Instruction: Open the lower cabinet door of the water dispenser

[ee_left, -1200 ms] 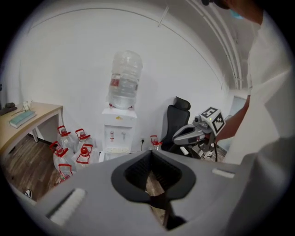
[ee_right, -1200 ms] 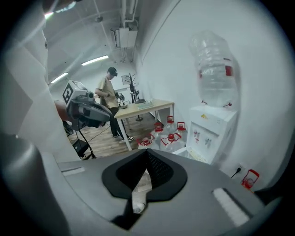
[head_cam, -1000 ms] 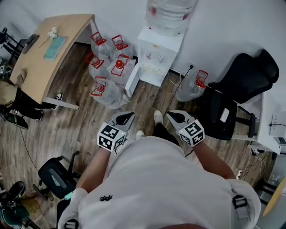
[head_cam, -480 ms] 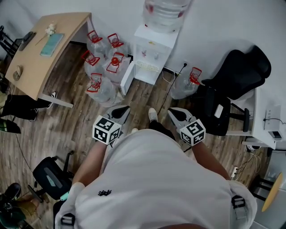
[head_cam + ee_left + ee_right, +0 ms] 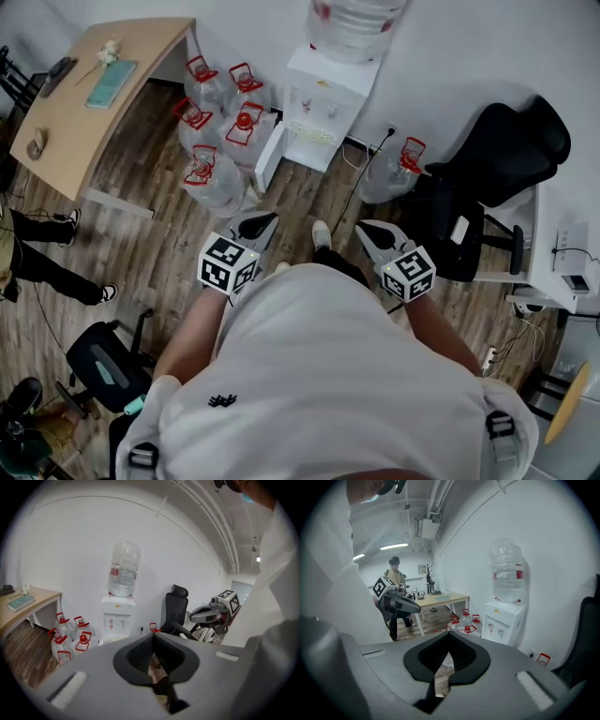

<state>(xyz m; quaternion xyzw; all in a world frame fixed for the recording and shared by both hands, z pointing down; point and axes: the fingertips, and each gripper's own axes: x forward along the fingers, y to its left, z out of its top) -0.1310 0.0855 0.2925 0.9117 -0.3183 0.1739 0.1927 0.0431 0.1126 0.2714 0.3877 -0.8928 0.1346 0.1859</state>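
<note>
The white water dispenser (image 5: pixel 323 108) stands against the far wall with a large bottle (image 5: pixel 356 23) on top. A white panel (image 5: pixel 269 155) sticks out from its lower left side; it looks like the lower door swung outward. My left gripper (image 5: pixel 265 225) and right gripper (image 5: pixel 367 230) are held close to my body, well short of the dispenser, both shut and empty. The left gripper view shows the dispenser (image 5: pixel 117 613) ahead above the closed jaws, its lower part hidden. The dispenser (image 5: pixel 502 620) lies ahead and to the right in the right gripper view.
Several water jugs with red handles (image 5: pixel 217 141) crowd the floor left of the dispenser, and another (image 5: pixel 401 173) sits to its right. A black office chair (image 5: pixel 497 178) stands right, a wooden desk (image 5: pixel 98 89) left. A cable (image 5: pixel 361 192) runs across the floor. A bystander's legs (image 5: pixel 42 253) are at far left.
Both grippers stay shut in front of my body with little movement. The bystander at the left has stepped away from the desk toward the lower left.
</note>
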